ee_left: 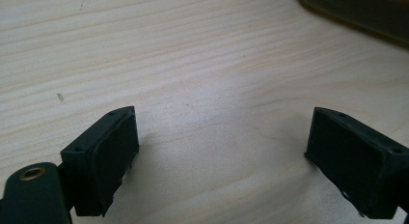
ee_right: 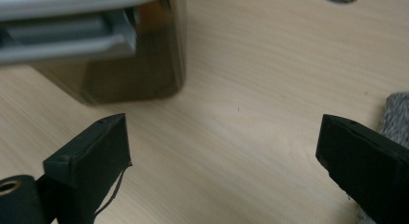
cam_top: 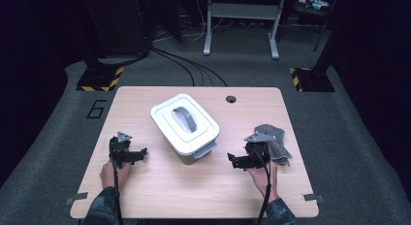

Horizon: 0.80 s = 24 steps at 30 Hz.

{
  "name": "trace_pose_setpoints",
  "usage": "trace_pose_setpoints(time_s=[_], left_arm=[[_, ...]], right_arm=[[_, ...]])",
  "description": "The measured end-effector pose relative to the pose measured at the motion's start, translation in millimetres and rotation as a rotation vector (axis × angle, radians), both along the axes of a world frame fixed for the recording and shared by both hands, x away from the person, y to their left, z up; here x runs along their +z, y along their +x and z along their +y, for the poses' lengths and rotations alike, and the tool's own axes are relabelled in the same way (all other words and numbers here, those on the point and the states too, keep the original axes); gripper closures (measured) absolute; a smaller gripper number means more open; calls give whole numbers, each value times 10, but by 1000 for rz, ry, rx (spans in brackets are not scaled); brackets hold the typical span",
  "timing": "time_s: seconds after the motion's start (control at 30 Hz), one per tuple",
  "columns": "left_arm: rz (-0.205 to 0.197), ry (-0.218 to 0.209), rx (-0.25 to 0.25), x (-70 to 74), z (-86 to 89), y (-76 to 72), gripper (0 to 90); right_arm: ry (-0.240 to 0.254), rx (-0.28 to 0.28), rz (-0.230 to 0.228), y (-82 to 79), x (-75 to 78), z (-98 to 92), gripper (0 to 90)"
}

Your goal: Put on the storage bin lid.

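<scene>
white-lidded container sits mid-table, long axis diagonal. right gripper lies right of it, nearer its latch end; left gripper lies left. both fingers spread, empty.

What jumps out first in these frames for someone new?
The white lidded box with a grey handle on its lid, standing mid-table and turned at an angle. Either side of it, nearer the person, the left gripper and right gripper rest low over the wooden table, jaws wide apart and empty. A crumpled grey cloth lies just behind the right gripper.
</scene>
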<state>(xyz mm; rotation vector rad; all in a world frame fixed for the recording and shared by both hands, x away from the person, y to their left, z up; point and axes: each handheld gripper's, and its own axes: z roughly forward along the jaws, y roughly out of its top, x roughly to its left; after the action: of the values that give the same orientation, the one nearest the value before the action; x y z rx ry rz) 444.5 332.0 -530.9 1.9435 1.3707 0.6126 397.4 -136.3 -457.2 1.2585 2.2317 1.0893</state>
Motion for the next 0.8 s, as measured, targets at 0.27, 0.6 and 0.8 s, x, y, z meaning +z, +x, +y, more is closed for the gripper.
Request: trace_pose_setpoints(time_s=[0.27,0.6,0.8], left_arm=[[0,0,0,0,1,1,107],[0,0,0,0,0,0,107],[2,4,1,3,-2,-2,107]], right_arm=[[-89,-17,28,-144,-534,24,21],[-112,24,34,-241,-708,35,0],[-106,66,29,-247,-732,13,0]])
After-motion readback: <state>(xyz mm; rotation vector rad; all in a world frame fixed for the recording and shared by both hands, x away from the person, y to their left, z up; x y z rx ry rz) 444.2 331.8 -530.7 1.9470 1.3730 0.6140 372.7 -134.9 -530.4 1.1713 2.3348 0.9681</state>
